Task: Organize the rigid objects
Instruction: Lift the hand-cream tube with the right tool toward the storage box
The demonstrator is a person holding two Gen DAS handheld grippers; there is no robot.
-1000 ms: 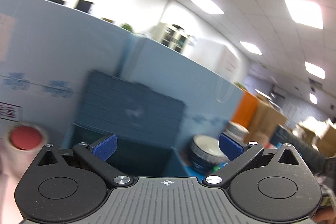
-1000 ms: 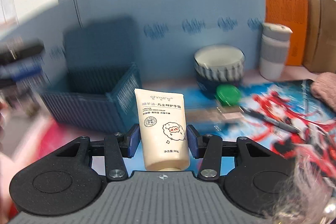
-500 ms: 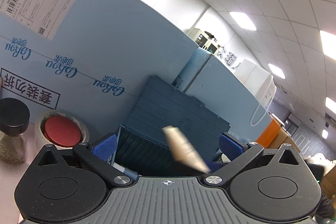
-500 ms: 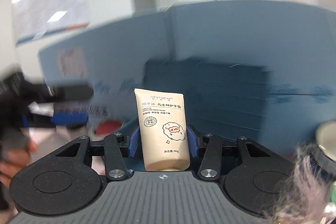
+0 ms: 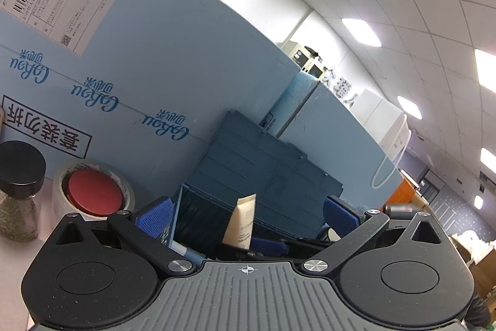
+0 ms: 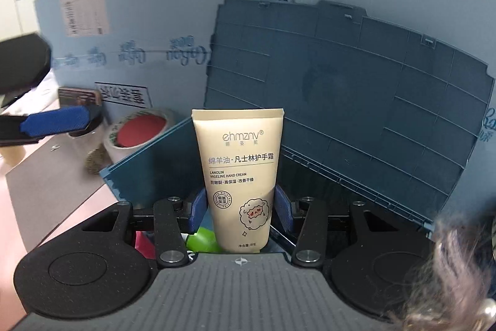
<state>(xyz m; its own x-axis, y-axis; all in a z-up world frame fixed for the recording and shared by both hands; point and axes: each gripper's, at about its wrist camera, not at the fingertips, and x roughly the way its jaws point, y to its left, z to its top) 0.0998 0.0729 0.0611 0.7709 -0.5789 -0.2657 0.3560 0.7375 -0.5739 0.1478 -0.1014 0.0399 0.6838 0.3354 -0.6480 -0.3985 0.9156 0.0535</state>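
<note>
A cream hand cream tube (image 6: pixel 238 176) is clamped upright between the closed pads of the right tongs (image 6: pixel 240 207) and is held over the open dark blue storage box (image 6: pixel 148 163), in front of its raised lid (image 6: pixel 341 89). The left tongs (image 5: pixel 246 214) are spread wide with nothing gripped, just left of the box. A tape roll (image 6: pixel 136 132) and a dark-capped jar (image 5: pixel 18 191) are seen on the table (image 6: pixel 55 176) left of the box.

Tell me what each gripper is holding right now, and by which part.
The right gripper is shut on the cream hand cream tube, gripping its lower sides near the cap end. The left gripper is open and holds nothing.
</note>
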